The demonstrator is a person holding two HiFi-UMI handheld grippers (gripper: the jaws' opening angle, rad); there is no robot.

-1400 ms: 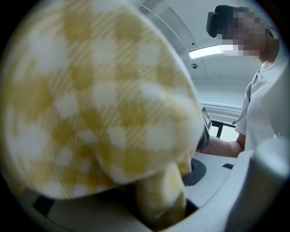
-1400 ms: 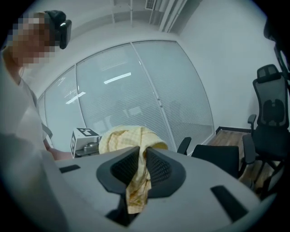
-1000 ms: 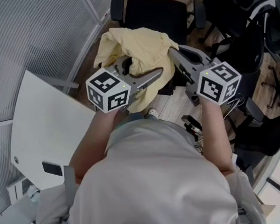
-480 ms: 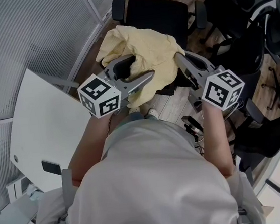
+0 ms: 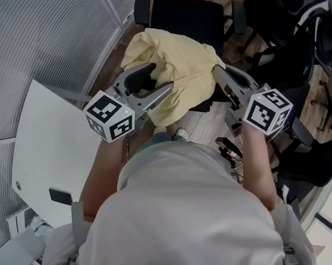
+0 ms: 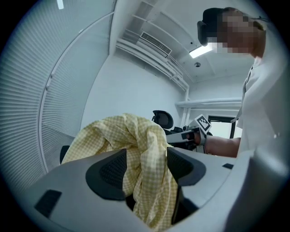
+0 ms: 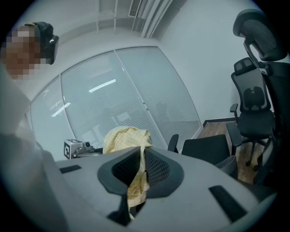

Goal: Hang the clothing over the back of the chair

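Office, several black chairs [image 5: 187, 15]; one yellow garment [image 5: 181, 61], tight in left claw [image 5: 160, 78] and right claw [image 5: 217, 70].

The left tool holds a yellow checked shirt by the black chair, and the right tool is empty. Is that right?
Not quite. The right gripper is not empty: the right gripper view shows its fingers shut on a fold of the same shirt. The left gripper holds the shirt by the black chair.

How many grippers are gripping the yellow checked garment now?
2. The left gripper pinches a thick bunch of the yellow checked garment; the right gripper clamps a thin fold. No others visible.
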